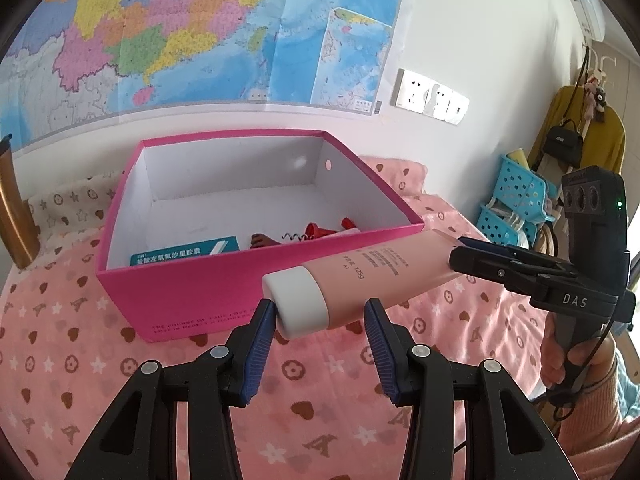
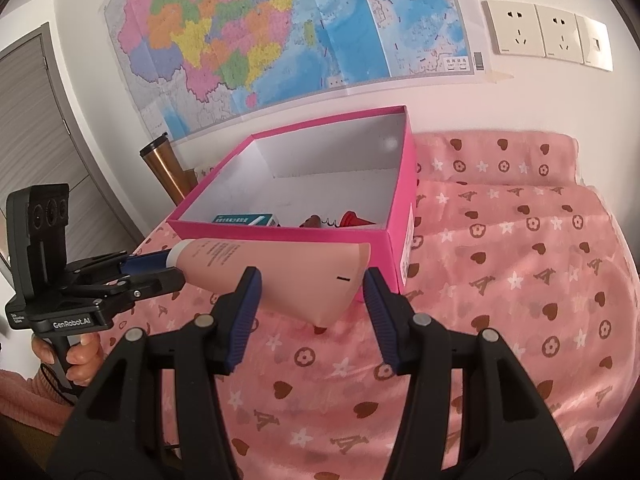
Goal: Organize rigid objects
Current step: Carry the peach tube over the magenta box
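Note:
A pink tube (image 1: 372, 276) with a white cap (image 1: 298, 304) hangs just above the cloth in front of the pink box (image 1: 200, 292). My left gripper (image 1: 320, 312) is shut on the cap end, its left pad (image 1: 266, 320) against the cap. From the right, my right gripper (image 1: 464, 258) is shut on the flat crimped end. In the right wrist view the right gripper (image 2: 310, 284) spans the tube's crimped end (image 2: 320, 276), and the left gripper (image 2: 160, 270) clamps the cap. Inside the box (image 2: 280, 236) lie a teal medicine carton (image 1: 184, 254) and a red corkscrew (image 1: 316, 232).
A pink patterned cloth (image 2: 500, 320) covers the surface. A copper tumbler (image 2: 168, 172) stands left of the box by the wall. Blue baskets (image 1: 516, 200) and hanging bags sit at the far right. A person's hands (image 1: 568, 360) hold both gripper handles.

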{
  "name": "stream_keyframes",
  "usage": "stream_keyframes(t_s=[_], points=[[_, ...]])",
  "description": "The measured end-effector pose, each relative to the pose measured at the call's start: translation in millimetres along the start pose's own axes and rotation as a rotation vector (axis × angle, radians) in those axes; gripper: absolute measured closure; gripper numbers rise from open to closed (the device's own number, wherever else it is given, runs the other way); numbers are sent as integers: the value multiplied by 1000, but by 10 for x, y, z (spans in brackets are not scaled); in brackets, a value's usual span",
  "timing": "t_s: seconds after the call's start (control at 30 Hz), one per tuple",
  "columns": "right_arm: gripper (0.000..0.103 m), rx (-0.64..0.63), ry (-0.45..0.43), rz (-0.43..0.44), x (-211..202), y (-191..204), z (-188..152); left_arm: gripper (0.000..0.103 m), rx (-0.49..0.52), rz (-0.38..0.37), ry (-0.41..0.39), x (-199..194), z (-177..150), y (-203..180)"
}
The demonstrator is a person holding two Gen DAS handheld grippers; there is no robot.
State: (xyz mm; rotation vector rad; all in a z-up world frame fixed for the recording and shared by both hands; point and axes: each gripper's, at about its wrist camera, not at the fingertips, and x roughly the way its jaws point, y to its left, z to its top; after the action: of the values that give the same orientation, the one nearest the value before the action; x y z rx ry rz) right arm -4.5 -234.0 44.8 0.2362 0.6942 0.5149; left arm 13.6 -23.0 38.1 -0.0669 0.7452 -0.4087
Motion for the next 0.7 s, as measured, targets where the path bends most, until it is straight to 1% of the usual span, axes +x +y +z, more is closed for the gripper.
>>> stream_keyframes(t_s=[0.7], points=[[47, -9, -13, -5, 49, -7, 67, 57, 2, 6, -21, 33, 129, 28]])
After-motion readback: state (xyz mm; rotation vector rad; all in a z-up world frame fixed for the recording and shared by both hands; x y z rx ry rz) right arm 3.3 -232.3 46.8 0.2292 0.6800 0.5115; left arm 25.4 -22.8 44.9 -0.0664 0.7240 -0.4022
